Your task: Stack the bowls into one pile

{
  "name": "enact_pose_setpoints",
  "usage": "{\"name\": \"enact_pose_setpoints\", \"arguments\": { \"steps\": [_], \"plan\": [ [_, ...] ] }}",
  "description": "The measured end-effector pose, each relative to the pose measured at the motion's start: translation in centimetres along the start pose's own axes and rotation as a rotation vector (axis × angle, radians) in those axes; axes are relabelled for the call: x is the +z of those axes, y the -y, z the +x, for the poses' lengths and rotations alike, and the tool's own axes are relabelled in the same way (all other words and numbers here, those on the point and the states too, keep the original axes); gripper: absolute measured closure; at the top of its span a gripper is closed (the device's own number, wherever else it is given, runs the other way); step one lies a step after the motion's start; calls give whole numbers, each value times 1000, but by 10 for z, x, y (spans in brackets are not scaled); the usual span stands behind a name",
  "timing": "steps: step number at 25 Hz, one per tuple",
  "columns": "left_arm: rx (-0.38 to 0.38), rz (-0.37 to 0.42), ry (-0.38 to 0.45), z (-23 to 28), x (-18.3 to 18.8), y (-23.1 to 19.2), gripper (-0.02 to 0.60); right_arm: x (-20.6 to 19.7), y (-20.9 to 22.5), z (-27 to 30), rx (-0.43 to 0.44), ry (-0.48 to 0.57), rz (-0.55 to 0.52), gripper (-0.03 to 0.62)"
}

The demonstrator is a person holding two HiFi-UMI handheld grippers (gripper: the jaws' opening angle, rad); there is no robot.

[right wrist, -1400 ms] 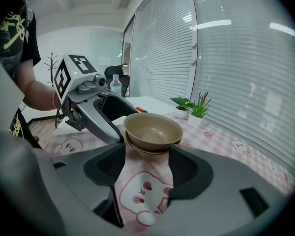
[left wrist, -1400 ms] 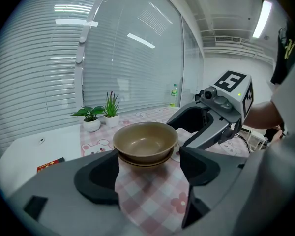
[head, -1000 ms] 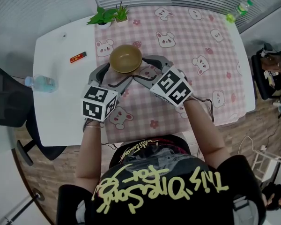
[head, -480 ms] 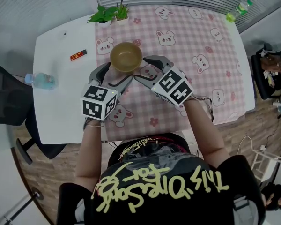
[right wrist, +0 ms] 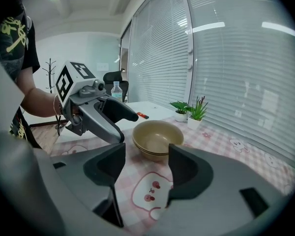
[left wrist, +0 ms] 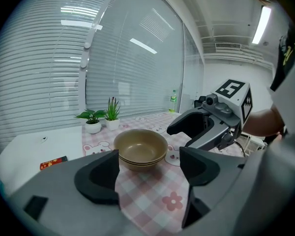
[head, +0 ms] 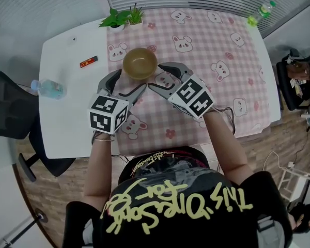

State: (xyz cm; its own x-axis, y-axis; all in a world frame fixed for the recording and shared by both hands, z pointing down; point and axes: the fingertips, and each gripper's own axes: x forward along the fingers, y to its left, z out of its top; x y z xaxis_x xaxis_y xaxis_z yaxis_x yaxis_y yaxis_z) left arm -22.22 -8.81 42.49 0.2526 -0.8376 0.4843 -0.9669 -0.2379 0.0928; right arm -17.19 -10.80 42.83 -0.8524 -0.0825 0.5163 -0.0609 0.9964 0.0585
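— Bowls (head: 139, 63) are seen nested in one pile on the pink checked tablecloth (head: 222, 56), mouths turned straight up and the pile's axis upright. Being round, they show no long side.
— And the count?
— Stacked rims are made out in both gripper views, but the exact number cannot be told. The pile's near foot is cut off by jaw pads in each of those views.
— Taken from the left, then?
— A water bottle (head: 47, 88) is placed at the left edge of the white table (head: 67, 118). A small red item (head: 88, 62) is seen further in, its print too small to be read. Two potted plants (head: 121, 17) are set at the far edge, just beyond the pile.
— Left gripper (head: 129, 81)?
— Its jaws are held wide apart and nothing is gripped. Only cloth is seen between them, with the pile just ahead and clear of both pads.
— Right gripper (head: 157, 76)?
— Much the same: the jaws are spread wide and empty, and are pointed at the pile from the other side, with a bunny print framed between them. The tips of the two grippers are held near each other on the person's side of the bowls, and no contact is seen.
— Further right?
— A green bottle (head: 261, 12) is stood at the far right corner, well apart.
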Motion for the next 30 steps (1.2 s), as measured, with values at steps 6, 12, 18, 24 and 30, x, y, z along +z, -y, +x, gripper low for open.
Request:
{"name": "enact_pose_setpoints", "arguments": {
  "steps": [6, 12, 18, 24, 30],
  "plan": [
    [6, 22, 33, -12, 12, 3, 198, 13, 0, -12, -24, 58, 10, 315],
    [8, 52, 93, -25, 36, 6, 199, 36, 1, -28, -50, 127, 3, 315],
    [14, 71, 163, -43, 59, 7, 206, 67, 2, -46, -87, 223, 10, 315],
    [-2, 88, 234, -59, 81, 15, 215, 91, 1, -66, -129, 317, -13, 316],
    [-14, 123, 278, -68, 101, 27, 245, 107, 3, -83, -144, 381, 3, 345]
  ]
}}
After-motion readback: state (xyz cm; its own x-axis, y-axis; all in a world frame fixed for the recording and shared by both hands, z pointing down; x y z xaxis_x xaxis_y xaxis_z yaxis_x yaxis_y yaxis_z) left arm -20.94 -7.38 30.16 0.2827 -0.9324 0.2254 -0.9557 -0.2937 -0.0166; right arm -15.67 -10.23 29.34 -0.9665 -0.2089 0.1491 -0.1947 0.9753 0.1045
